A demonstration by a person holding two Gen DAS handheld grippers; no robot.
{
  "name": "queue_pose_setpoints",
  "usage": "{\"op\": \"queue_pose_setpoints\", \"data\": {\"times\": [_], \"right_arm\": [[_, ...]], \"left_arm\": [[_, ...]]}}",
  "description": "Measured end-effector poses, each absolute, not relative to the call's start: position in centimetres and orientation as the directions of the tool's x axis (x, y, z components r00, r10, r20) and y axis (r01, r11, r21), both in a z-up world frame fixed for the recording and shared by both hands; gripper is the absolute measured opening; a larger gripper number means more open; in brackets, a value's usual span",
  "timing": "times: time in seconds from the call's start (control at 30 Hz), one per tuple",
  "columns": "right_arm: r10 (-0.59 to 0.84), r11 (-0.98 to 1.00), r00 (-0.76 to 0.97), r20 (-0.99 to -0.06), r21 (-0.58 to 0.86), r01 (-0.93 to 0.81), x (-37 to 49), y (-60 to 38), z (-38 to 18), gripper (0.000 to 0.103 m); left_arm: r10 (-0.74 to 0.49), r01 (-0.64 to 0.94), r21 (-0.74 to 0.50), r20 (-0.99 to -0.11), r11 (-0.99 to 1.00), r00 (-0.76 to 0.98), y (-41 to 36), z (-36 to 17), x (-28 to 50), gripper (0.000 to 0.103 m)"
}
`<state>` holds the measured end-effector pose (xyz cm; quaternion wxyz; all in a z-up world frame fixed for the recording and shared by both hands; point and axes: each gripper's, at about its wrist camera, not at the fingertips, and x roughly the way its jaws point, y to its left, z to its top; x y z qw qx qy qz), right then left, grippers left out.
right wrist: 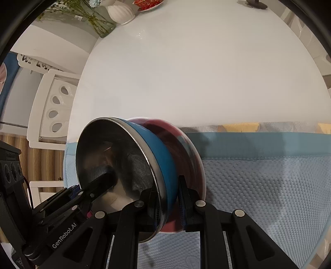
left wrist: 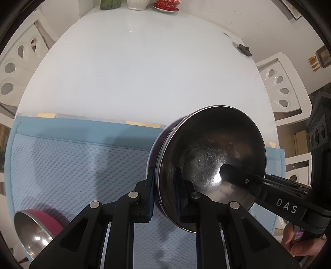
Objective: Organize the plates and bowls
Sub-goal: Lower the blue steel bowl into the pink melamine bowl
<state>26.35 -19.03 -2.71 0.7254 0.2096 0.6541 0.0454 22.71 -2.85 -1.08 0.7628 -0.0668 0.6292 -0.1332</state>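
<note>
Each view shows a steel-lined bowl held on edge above the blue mat. In the left wrist view my left gripper is shut on the rim of a dark-sided bowl; the other gripper's finger reaches inside it. In the right wrist view my right gripper is shut on the rim of a blue-sided bowl, with a dark red bowl or plate right behind it. Whether these are the same bowl I cannot tell. A pink-sided steel bowl lies on the mat at lower left.
The blue textured mat covers the near part of a white table. At the far edge stand a white vase, a glass vase with stems and a red dish. A small black object lies far right. White chairs flank the table.
</note>
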Motion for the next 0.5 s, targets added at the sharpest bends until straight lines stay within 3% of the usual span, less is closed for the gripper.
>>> {"op": "queue_pose_setpoints", "data": {"times": [0.5], "right_arm": [[0.353,0.898,0.153,-0.923,0.380,0.223,25.78,-19.92,-1.88,0.019]], "left_arm": [[-0.295,0.121,-0.276,-0.937,0.954,0.188,-2.57,-0.50,22.64,0.014]]}}
